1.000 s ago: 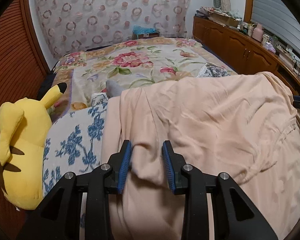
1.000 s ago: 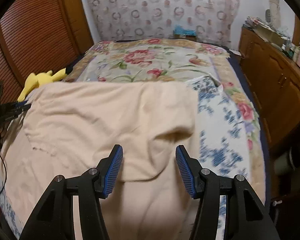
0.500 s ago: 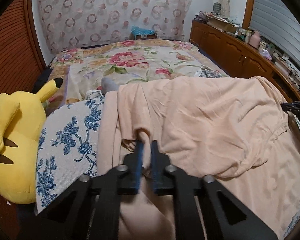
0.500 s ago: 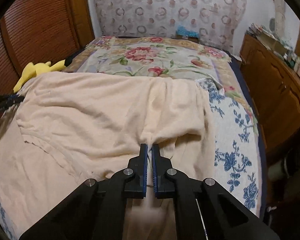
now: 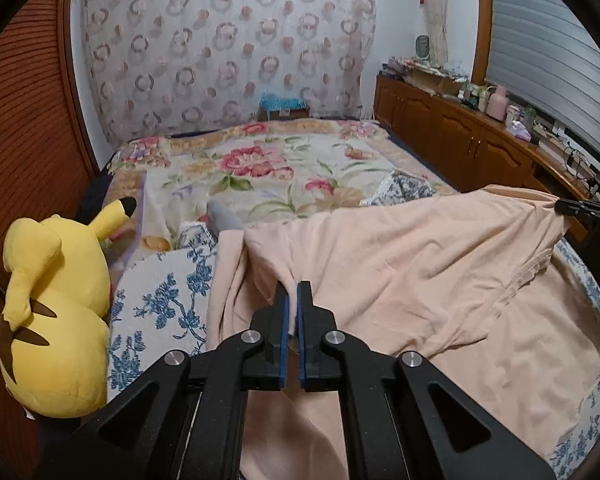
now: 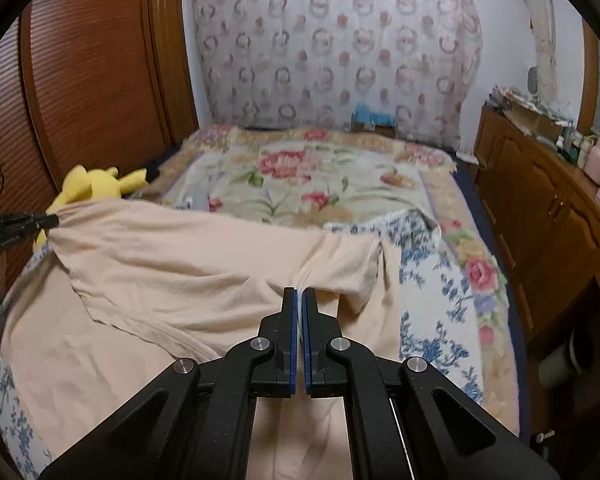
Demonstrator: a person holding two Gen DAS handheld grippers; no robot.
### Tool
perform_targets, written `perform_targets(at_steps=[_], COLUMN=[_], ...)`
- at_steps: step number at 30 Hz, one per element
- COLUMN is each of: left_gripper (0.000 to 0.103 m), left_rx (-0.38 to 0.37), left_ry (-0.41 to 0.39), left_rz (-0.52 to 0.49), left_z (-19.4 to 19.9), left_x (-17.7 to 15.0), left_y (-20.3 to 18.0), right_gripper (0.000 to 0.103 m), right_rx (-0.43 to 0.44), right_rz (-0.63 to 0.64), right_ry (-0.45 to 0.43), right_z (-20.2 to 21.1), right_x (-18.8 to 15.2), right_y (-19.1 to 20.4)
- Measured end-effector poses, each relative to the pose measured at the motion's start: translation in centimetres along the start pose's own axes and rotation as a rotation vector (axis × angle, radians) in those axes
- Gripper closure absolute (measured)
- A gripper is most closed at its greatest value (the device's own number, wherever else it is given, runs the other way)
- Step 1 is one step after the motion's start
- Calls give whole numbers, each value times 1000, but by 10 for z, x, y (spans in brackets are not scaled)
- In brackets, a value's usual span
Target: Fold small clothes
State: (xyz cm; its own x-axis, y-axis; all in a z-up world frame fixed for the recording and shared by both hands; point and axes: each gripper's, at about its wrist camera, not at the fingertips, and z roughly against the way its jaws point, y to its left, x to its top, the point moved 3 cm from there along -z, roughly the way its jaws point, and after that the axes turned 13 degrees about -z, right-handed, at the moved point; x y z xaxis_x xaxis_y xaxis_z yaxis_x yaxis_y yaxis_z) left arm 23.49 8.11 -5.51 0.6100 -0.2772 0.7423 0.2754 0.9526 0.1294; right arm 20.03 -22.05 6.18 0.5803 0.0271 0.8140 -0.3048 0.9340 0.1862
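Gripper (image 5: 293,285) lettering unreadable

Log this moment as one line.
left gripper: shut on peach garment | right gripper: shut on peach garment | fold: not yet made

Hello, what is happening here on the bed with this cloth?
A person is folding a peach garment spread on the bed, using two handheld grippers. The left gripper and the right gripper are each shut on a pinch of its fabric, at opposite sides. The fabric rises to each pinch. A yellow plush toy sits beside it.
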Motion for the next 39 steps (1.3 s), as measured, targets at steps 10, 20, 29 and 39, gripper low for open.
perform_targets(at_steps=[10,20,29,39], left_gripper=[100,100,100,95], left_rx=[3,28,10,25], left_ry=[-94,-177,-105,27], left_rz=[28,47,80,69], left_z=[46,107,122,95], left_x=[3,-13,-72,-121], left_y=[0,-1,-11,-25], right_gripper=[101,101,101,101], right_rx=[24,57,73,-15], right_rz=[1,20,16,-13], right_ry=[-69,-168,-99,66], right_z=[41,107,144,85], right_x=[-19,-44,-123,-191], right_y=[0,5,-5,-27])
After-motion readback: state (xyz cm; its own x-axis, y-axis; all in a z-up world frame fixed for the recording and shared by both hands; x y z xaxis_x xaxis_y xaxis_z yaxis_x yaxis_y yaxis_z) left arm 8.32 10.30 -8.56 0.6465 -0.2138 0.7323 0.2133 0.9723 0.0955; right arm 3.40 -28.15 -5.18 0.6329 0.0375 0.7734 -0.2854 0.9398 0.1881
